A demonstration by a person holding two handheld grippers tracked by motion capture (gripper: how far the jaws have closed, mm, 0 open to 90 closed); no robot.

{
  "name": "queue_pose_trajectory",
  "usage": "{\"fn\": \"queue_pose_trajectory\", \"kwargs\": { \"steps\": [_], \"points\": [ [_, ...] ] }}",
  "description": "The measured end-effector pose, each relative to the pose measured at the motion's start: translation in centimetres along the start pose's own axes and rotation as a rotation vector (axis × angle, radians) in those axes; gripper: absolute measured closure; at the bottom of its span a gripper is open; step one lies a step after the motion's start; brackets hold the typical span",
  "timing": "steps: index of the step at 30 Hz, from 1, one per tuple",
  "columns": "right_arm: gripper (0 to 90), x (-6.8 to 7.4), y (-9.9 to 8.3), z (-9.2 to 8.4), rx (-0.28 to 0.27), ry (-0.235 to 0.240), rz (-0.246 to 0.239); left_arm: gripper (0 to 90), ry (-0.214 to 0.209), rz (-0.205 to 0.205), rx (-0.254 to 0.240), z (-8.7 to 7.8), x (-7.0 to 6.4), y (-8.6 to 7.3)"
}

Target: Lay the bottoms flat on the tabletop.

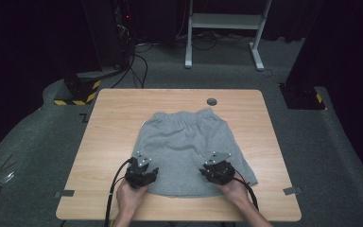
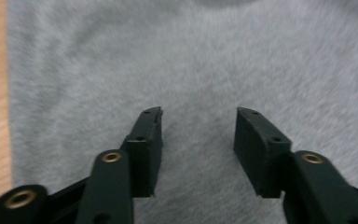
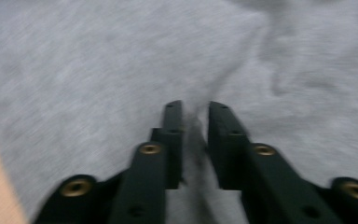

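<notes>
One pair of grey shorts lies flat on the table, roughly centred, slightly toward the near edge. Waistband faces the far side, leg hems face the person, so the long axis runs near-to-far.

Two grippers, one per hand, both over the hem end of the shorts. Left gripper: jaws clearly apart, flat fabric under the gap, pads not pressing on anything. Right gripper: jaws nearly together, with a narrow gap; a dark crease of cloth runs along that gap, but I can't tell whether the pads pinch it. The picture is blurred.

Counts: one table, one garment, one round grey cap in the tabletop near the far edge, two grey tape tabs at the near corners.

Surface is light wood laminate with rounded corners. The floor is grey carpet and the room is dark, with a white desk frame at the back and a yellow-black striped base at far left.
</notes>
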State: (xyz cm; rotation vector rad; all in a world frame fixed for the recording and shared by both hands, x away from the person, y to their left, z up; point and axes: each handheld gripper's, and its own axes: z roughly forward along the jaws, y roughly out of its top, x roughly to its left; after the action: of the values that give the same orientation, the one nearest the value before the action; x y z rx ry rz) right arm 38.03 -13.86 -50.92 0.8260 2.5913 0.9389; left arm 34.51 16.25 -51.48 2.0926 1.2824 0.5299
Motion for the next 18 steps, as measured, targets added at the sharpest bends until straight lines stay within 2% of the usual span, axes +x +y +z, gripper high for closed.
{"fn": "queue_pose_trajectory", "kwargs": {
  "steps": [1, 2, 3, 7, 9, 11, 13, 14, 16, 17, 18],
  "points": [
    [70.9, 0.0, 0.0, 0.0, 0.0, 0.0, 0.0, 56.8, -0.008, 0.002, -0.003, -0.1, 0.0, -0.1],
    [73.6, 0.2, -0.1, 0.1, 0.001, 0.005, -0.014, 68.1, -0.016, 0.011, 0.0, -0.3, 0.0, -0.2],
    [73.6, 0.2, -0.1, 0.1, 0.001, 0.005, -0.014, 68.1, -0.017, 0.025, 0.005, -0.5, -0.1, -0.4],
    [76.1, 1.4, -0.8, -0.6, 0.01, 0.041, -0.078, 85.0, -0.025, 0.084, 0.015, -1.6, -0.4, -1.4],
    [75.2, 1.6, -1.3, -1.2, 0.014, 0.07, -0.076, 85.9, -0.038, 0.076, 0.023, -2.0, -0.3, -1.7],
    [71.2, 1.2, -1.5, -1.7, 0.007, 0.057, -0.074, 84.8, -0.04, 0.079, 0.026, -2.2, -0.3, -1.8],
    [68.4, -0.1, -1.2, -2.4, -0.036, -0.003, -0.029, 77.0, -0.029, 0.076, 0.022, -2.1, -0.3, -1.7],
    [67.0, -1.4, -1.0, -2.9, -0.069, -0.049, 0.039, 70.7, -0.022, 0.077, 0.019, -2.1, -0.2, -1.6],
    [66.3, -3.8, -0.8, -3.3, -0.1, -0.12, 0.143, 62.4, -0.005, 0.06, 0.008, -1.9, 0.0, -1.5],
    [66.2, -5.6, -0.8, -3.4, -0.111, -0.167, 0.213, 59.2, -0.003, 0.05, 0.005, -1.9, 0.1, -1.4],
    [66.3, -6.6, -0.8, -3.4, -0.111, -0.191, 0.251, 57.2, 0.002, 0.039, -0.006, -1.8, 0.2, -1.3]
  ]
}}
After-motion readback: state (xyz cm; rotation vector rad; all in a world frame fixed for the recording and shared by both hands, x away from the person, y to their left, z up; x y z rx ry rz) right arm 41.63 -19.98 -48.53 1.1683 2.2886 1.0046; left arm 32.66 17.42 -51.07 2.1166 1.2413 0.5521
